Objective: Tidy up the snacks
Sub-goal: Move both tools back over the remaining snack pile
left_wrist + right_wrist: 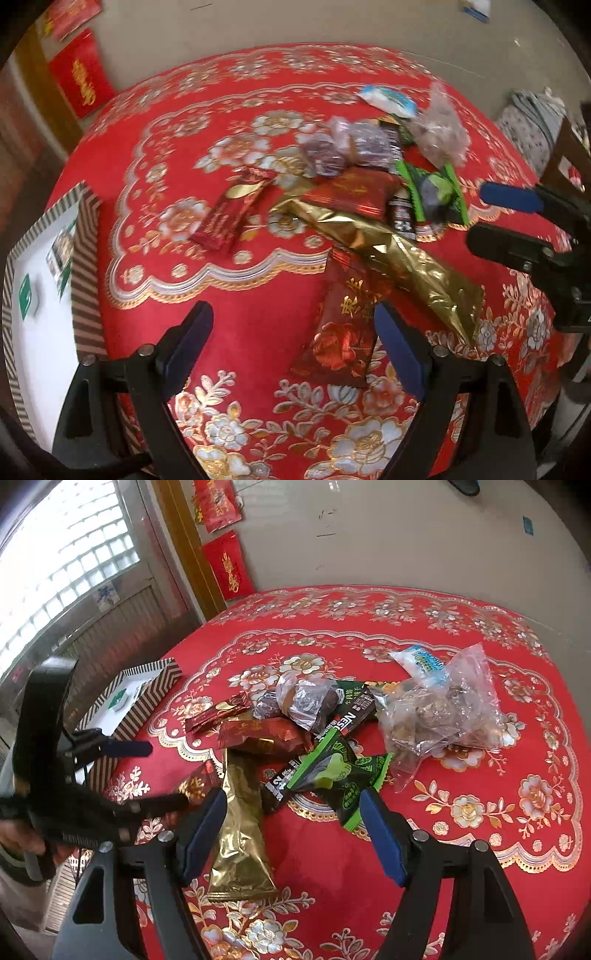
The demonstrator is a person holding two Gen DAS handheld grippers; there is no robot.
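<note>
At the far left, the striped box [83, 236] sits at the counter [258, 325] edge with its white inside showing. 1 or 2 small packets with green print seem to lie in it, though blur leaves that unsure. By that reading the sorting has barely started: nearly every snack is still out on the red floral cloth.

Next to the right, a slim red sachet [231, 214] lies alone near the box, its long axis running from lower left up to upper right. The left tongs [295, 345] hang spread and empty above the cloth. A red packet with gold lettering [345, 321] lies just inside the right-hand finger, long axis running away from the camera and tilted slightly right at the top. It looks like the likeliest next pick.

Across its top lies the long gold foil pouch [242, 830]. From the right wrist camera it runs near vertical, wide sealed end toward the camera, narrow end tucked under a red pillow pack [264, 734].

The right tongs [293, 825] are also spread and pinch nothing, poised over the gold pouch and a green candy packet [332, 775].

Behind them the heap holds a dark Nescafe stick [354, 710], clear-wrapped dark sweets [306, 701], a clear bag of nuts or dried pieces [443, 709] and a white and blue packet [421, 661] farthest right.
</note>
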